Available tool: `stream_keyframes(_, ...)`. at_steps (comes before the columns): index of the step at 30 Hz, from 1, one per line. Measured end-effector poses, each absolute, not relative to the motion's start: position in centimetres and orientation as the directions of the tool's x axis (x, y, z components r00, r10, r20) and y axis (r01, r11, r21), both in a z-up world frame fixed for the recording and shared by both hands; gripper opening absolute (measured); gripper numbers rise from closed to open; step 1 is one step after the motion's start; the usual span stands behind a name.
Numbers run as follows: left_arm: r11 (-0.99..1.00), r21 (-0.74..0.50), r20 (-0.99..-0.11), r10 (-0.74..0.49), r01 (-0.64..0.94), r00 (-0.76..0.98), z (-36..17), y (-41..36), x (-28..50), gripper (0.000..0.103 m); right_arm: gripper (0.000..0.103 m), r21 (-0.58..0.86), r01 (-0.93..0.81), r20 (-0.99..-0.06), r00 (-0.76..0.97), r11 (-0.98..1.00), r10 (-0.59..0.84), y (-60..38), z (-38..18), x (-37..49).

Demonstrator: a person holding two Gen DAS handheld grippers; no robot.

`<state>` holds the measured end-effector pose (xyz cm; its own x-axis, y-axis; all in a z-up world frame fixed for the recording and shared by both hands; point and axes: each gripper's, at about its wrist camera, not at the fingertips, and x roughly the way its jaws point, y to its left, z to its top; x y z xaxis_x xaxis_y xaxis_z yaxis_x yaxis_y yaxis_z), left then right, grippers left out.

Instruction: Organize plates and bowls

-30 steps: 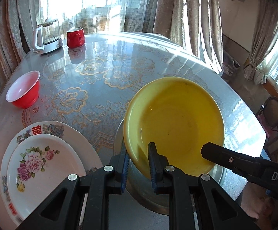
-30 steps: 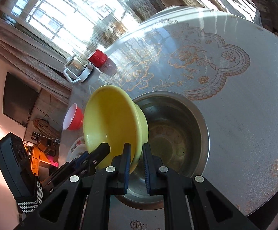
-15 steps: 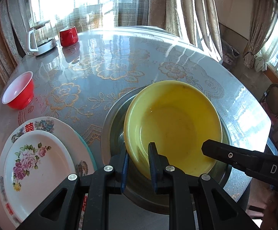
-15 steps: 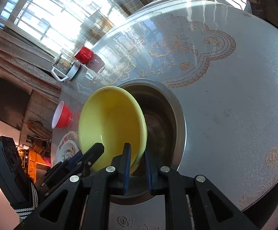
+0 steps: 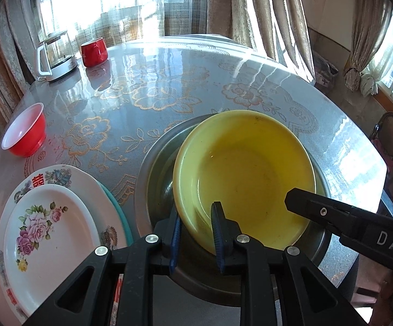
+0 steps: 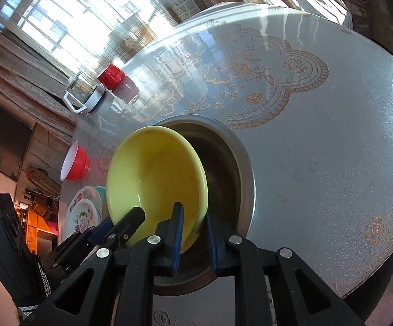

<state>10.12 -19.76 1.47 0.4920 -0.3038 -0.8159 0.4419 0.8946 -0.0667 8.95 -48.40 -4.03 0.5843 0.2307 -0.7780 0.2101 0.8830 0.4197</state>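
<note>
yellow bowl [image 5: 245, 174]: lowered from tilted above into the steel basin [image 5: 153, 163]
left gripper [image 5: 195, 233]: jaws opening around bowl rim
right gripper [image 6: 192, 233]: same, loosening

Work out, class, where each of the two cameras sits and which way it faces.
Left wrist: on the left gripper, looking down its fingers at the yellow bowl in the steel basin; the right gripper's finger intrudes.
Right wrist: on the right gripper, facing the same bowl; the left gripper shows.
Shared: bowl, basin, red bowl, both jaws opening around the bowl's rim.
</note>
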Motion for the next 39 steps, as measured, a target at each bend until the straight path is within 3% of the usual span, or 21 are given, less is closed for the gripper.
stream_keyframes(3,0.895,-0.086,-0.818,-0.315,0.439,0.482,1.6,-19.7,10.0,0.023,0.017,0.378,0.206,-0.782,0.592,0.902,0.192,-48.1,-3.9,8.9)
stream_keyframes(10,0.886,-0.116,-0.812,-0.345,0.449,0.471,2.0,-19.6,10.0,0.033,0.017,0.388,0.223,-0.783,0.592,0.894,0.192,-48.3,-4.0,9.2)
stream_keyframes(14,0.873,-0.145,-0.801,-0.379,0.465,0.463,2.1,-19.6,9.8,0.044,0.017,0.383,0.225,-0.78,0.598,0.896,0.184,-48.4,-4.0,9.2)
stream_keyframes(21,0.874,-0.167,-0.789,-0.396,0.457,0.469,2.6,-18.8,10.0,0.05,0.017,0.345,0.227,-0.786,0.599,0.911,0.149,-48.3,-3.9,10.0)
stream_keyframes(23,0.864,-0.193,-0.771,-0.427,0.465,0.473,3.2,-18.4,9.9,0.062,0.022,0.345,0.217,-0.774,0.616,0.913,0.146,-48.3,-3.6,9.9)
stream_keyframes(26,0.861,-0.204,-0.746,-0.445,0.466,0.495,4.0,-18.2,9.8,0.07,0.026,0.361,0.214,-0.755,0.638,0.908,0.15,-48.4,-3.2,9.6)
stream_keyframes(33,0.875,-0.205,-0.728,-0.436,0.44,0.529,5.2,-17.3,9.9,0.071,0.026,0.405,0.207,-0.733,0.656,0.89,0.18,-48.7,-2.8,9.1)
stream_keyframes(39,0.899,-0.176,-0.726,-0.393,0.4,0.564,5.8,-15.3,10.1,0.079,0.028,0.416,0.159,-0.694,0.692,0.895,0.2,-47.8,-1.8,9.0)
